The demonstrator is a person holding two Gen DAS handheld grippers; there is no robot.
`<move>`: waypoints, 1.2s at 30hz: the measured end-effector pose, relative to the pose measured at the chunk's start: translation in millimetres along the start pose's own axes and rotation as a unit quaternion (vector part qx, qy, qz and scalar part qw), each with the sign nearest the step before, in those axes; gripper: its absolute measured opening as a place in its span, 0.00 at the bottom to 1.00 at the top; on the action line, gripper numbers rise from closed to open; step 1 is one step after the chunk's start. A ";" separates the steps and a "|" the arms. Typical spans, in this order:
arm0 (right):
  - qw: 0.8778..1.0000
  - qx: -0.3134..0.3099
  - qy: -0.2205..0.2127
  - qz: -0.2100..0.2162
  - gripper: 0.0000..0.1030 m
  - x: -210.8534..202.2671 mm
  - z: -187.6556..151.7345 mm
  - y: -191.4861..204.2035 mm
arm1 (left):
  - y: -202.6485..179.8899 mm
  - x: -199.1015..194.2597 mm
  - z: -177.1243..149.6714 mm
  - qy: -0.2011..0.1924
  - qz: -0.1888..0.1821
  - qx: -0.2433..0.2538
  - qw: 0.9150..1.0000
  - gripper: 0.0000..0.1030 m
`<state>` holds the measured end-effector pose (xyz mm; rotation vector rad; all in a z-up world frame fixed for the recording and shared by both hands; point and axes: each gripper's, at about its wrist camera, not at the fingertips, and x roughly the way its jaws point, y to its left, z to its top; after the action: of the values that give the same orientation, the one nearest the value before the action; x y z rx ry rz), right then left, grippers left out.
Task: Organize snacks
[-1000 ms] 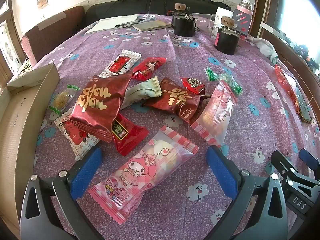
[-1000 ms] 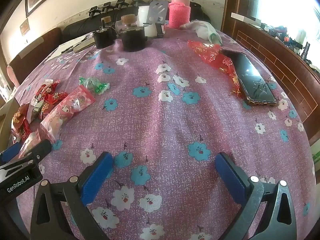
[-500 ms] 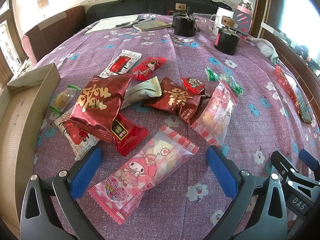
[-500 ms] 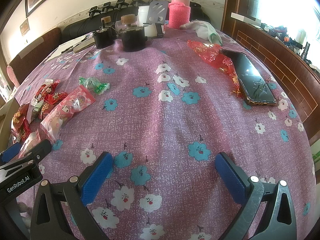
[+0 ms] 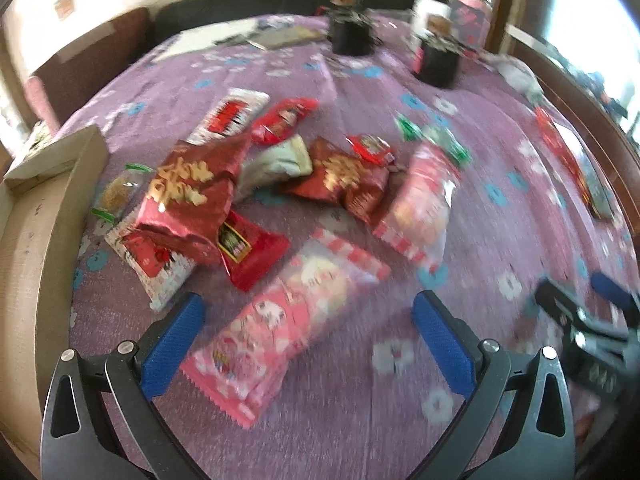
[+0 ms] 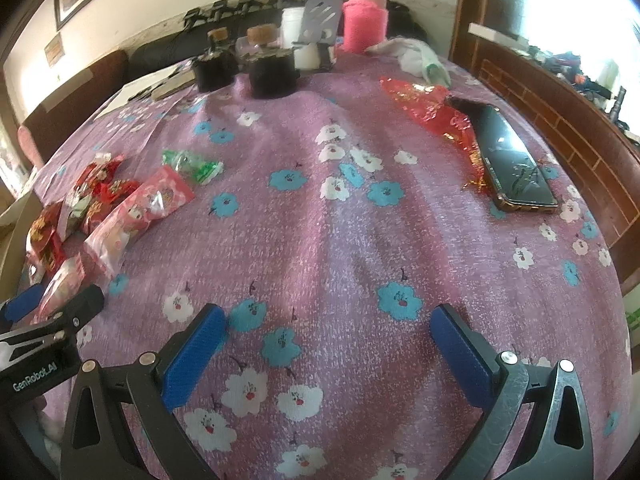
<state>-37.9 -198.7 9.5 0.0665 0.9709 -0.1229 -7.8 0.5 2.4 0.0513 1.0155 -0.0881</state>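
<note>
Hovering with left gripper (image 5: 308,322) spread wide, grasping nothing, straddling pink cartoon snack packet (image 5: 288,328) at lower centre. Lying loose mid-frame: red snack packets (image 5: 192,196), none seemingly in cardboard box (image 5: 28,248) at left edge. Idling over purple floral tablecloth (image 6: 320,220): right gripper (image 6: 328,344), released, empty. Sorting apparently barely beginning.

Snack packets (image 5: 280,184) lay clustered flat near the table's left edge; a pink packet (image 5: 288,320) lay nearest, angled diagonally.
</note>
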 end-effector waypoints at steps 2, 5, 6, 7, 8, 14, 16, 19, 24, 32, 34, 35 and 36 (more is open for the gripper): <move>1.000 -0.002 0.013 0.001 1.00 0.3 0.2 -0.1 | -1.3 -3.6 -5.6 0.002 -0.013 0.017 1.000 1.00; 1.000 -0.005 0.012 -0.002 1.00 -2.9 -5.9 2.0 | -7.7 -11.0 -18.2 -0.001 -0.026 0.044 0.999 1.00; 1.000 -0.006 0.013 0.000 1.00 -3.6 -6.9 2.2 | -9.1 -13.5 -20.8 0.004 -0.030 0.049 0.998 1.00; 1.000 -0.007 0.014 0.001 1.00 -4.4 -6.9 2.4 | -10.0 -14.7 -21.5 0.010 -0.029 0.051 0.998 1.00; 1.000 -0.008 0.013 0.001 1.00 -5.5 -7.8 2.7 | -11.2 -16.2 -22.9 0.019 -0.031 0.055 0.998 1.00; 1.000 -0.010 0.013 0.003 1.00 -8.9 -11.4 2.4 | -10.4 -27.0 -36.4 0.025 -0.046 0.073 0.996 1.00; 1.000 -0.005 0.011 0.001 1.00 -10.4 -12.9 2.2 | -8.8 -28.8 -40.9 0.018 -0.050 0.081 0.995 1.00; 1.000 -0.005 0.013 -0.001 1.00 -13.8 -16.8 4.6 | -8.3 -31.5 -42.8 0.038 -0.045 0.083 0.995 1.00; 1.000 -0.017 0.017 0.004 1.00 -17.4 -20.2 5.5 | -12.2 -40.3 -55.4 0.054 -0.064 0.122 0.989 1.00; 0.999 -0.028 0.019 0.008 1.00 -22.7 -26.1 7.6 | 20.6 -102.7 -71.8 -0.016 -0.116 0.115 0.986 1.00; 0.999 -0.023 0.030 0.004 1.00 -23.5 -26.1 8.4 | 37.7 -121.5 -65.9 -0.039 -0.122 0.096 0.987 1.00; 0.999 -0.024 0.036 0.000 1.00 -24.5 -25.3 10.5 | 48.5 -127.5 -57.9 -0.047 -0.123 0.082 0.988 1.00; 0.999 -0.029 0.031 0.002 1.00 -28.3 -23.8 14.4 | 62.8 -136.1 -49.9 -0.060 -0.123 0.060 0.989 1.00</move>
<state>-71.3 -179.7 19.4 0.0181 1.0347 -0.0893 -115.3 73.9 92.0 0.0301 0.8916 -0.3738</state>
